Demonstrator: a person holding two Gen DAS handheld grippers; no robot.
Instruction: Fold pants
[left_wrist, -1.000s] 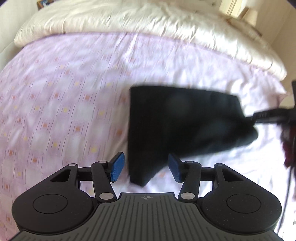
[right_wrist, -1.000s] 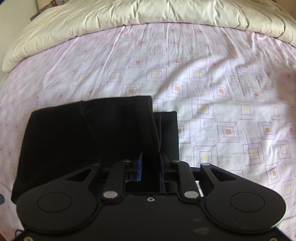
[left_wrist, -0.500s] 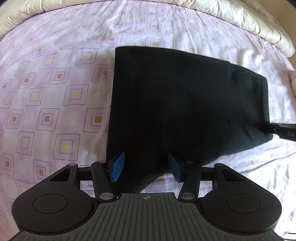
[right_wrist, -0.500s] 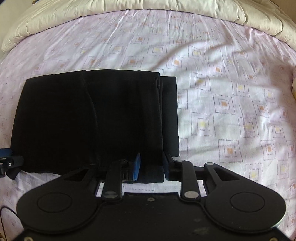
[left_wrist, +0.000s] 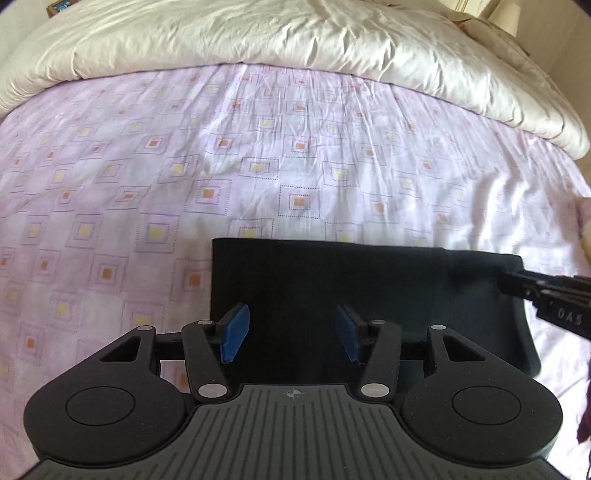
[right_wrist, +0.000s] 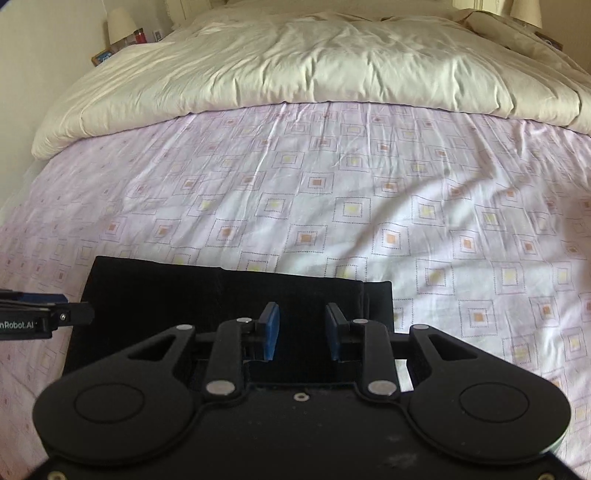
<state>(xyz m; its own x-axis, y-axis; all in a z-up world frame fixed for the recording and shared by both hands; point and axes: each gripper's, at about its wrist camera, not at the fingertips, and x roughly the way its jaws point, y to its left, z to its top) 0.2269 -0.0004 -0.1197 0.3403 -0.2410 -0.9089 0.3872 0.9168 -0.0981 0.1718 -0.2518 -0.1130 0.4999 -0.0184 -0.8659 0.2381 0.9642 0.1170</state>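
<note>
Black fabric pants (left_wrist: 332, 288) lie folded into a flat rectangle on the lilac square-patterned bedsheet (left_wrist: 258, 147), nearest both tools. Left gripper (left_wrist: 291, 334) and right gripper (right_wrist: 301, 330) hover over them with fingers spread, holding nothing, seemingly done releasing; beyond lies a cream duvet (right_wrist: 314, 62).

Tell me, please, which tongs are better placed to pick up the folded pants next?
Either, marginally the left tongs: they gape wider over the pants on the bed sheet. The right tongs, also open, sit narrower near the layered edge.
</note>
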